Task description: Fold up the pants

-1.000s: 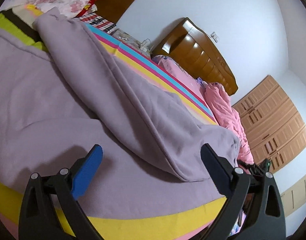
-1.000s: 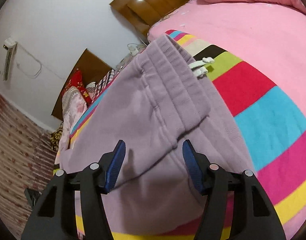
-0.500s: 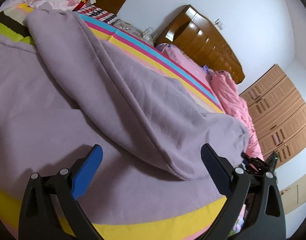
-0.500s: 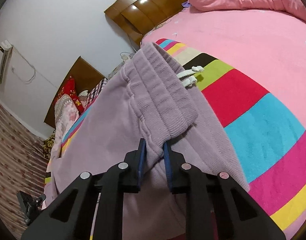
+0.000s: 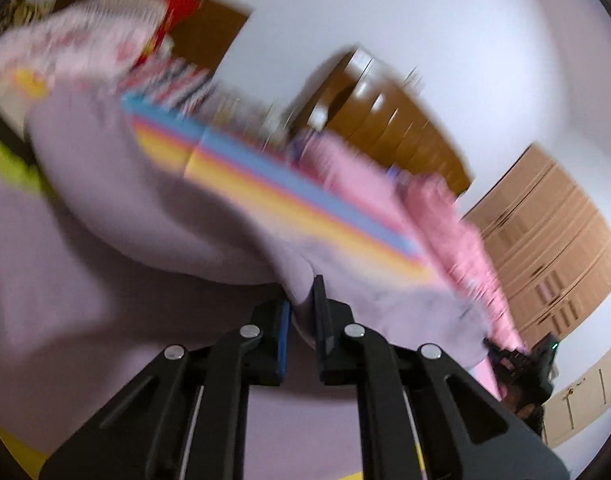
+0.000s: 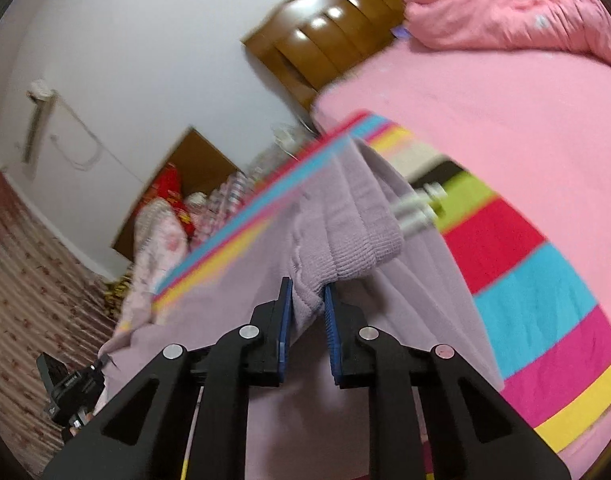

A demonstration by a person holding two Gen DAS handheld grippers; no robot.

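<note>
A wide bed [image 6: 505, 92] with a pink sheet fills the room, its dark wooden headboard [image 6: 325, 40] against the white wall at the far end, and a tall wooden wardrobe [image 5: 553, 240] stands off to the right. Across the near part of the bed lies a blanket [image 6: 545, 300] in bright stripes of red, blue, magenta and yellow, and a crumpled pink quilt [image 6: 513, 12] sits heaped by the headboard. The lilac pants [image 6: 345, 220] are spread on the striped blanket, pulled up off it at two spots. The right gripper [image 6: 307, 300] has just been closing and now pinches a bunch of the ribbed waistband [image 6: 361, 236] between its blue pads, white drawstring ends [image 6: 417, 208] hanging just beside. The left gripper [image 5: 301, 304] has snapped narrow too, clamped on a fold of the leg [image 5: 153, 200] cloth near its end; that view is blurred.
</note>
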